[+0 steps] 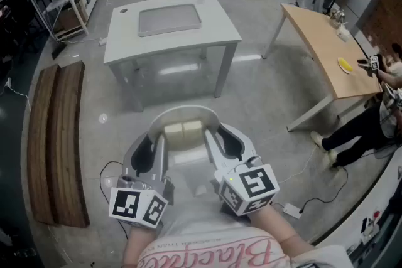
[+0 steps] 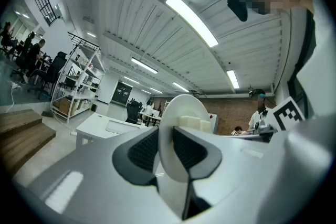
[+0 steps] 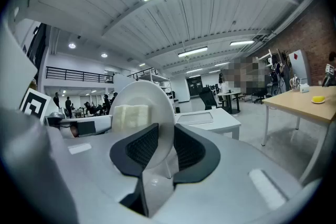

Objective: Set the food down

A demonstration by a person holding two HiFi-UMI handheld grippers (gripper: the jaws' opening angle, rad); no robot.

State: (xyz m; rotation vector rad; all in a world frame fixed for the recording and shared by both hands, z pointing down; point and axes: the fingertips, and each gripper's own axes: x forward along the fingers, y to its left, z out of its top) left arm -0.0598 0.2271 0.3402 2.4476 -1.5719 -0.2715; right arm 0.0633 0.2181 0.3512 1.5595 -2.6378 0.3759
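A white plate [image 1: 188,112] with pale blocks of food [image 1: 183,130] hangs level in front of me, above the floor and short of the white table [image 1: 221,25]. My left gripper [image 1: 152,150] is shut on the plate's left rim, my right gripper [image 1: 223,144] on its right rim. In the left gripper view the plate [image 2: 185,108] stands edge-on between the dark pads [image 2: 144,150], the food [image 2: 195,124] on its far side. In the right gripper view the plate [image 3: 147,96] is pinched the same way, with the food [image 3: 130,115] to the left.
A grey tray [image 1: 169,19] lies on the white table. Wooden benches [image 1: 59,141] run along the left. At the right are a wooden table [image 1: 323,47] and a standing person [image 1: 367,125]. Cables and a power strip [image 1: 290,208] lie on the floor.
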